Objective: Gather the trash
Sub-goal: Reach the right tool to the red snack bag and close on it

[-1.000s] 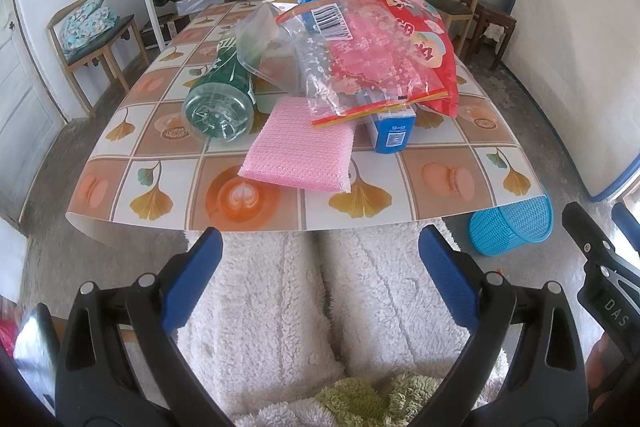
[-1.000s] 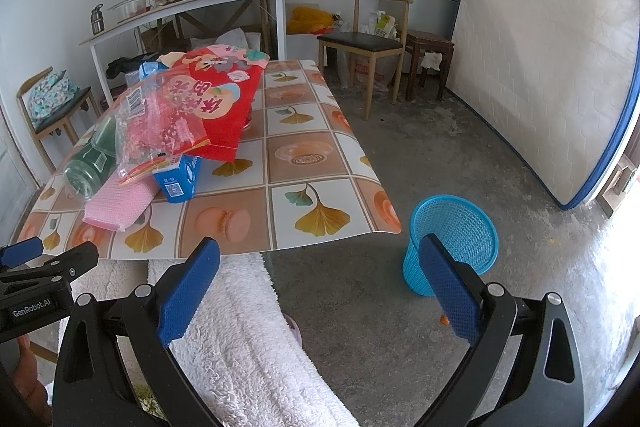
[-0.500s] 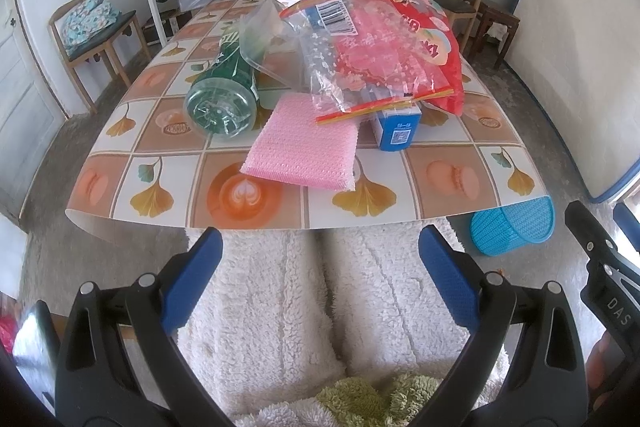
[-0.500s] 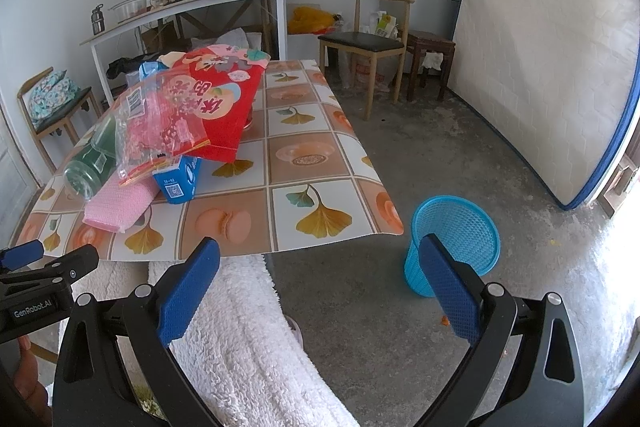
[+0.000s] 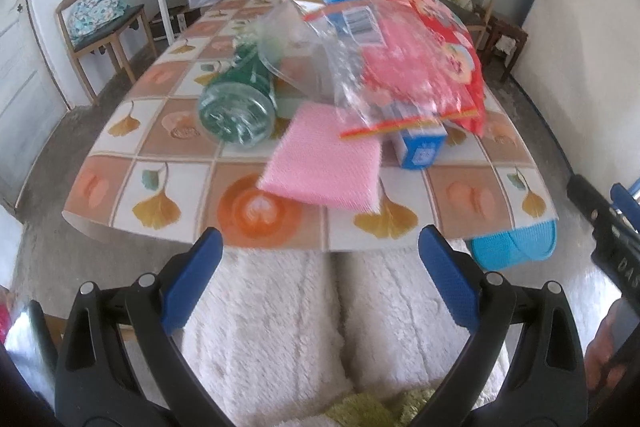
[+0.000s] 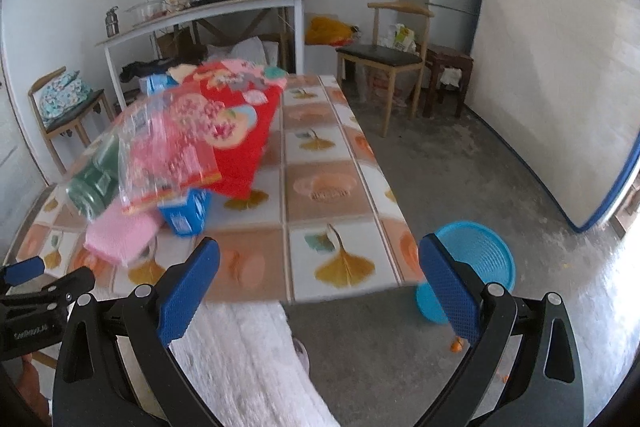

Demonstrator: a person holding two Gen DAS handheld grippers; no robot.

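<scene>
One green bottle (image 5: 237,115), one pink cloth (image 5: 322,163), one blue basket (image 6: 478,263), perhaps two blue cartons (image 5: 422,149).

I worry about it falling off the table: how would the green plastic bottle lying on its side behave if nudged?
The green plastic bottle is round and lies on its side, so it would probably roll. It looks empty, hence likely light and easily shoved. The clear plastic bag resting against it might drag along.

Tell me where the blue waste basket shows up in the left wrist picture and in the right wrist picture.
Left wrist view: the blue waste basket sits low at the right, on the floor, partly hidden behind the table's near right corner.
Right wrist view: it stands lower right, behind the right tool's right finger.
Shared landmark: the small blue carton beside the pink cloth.
</scene>
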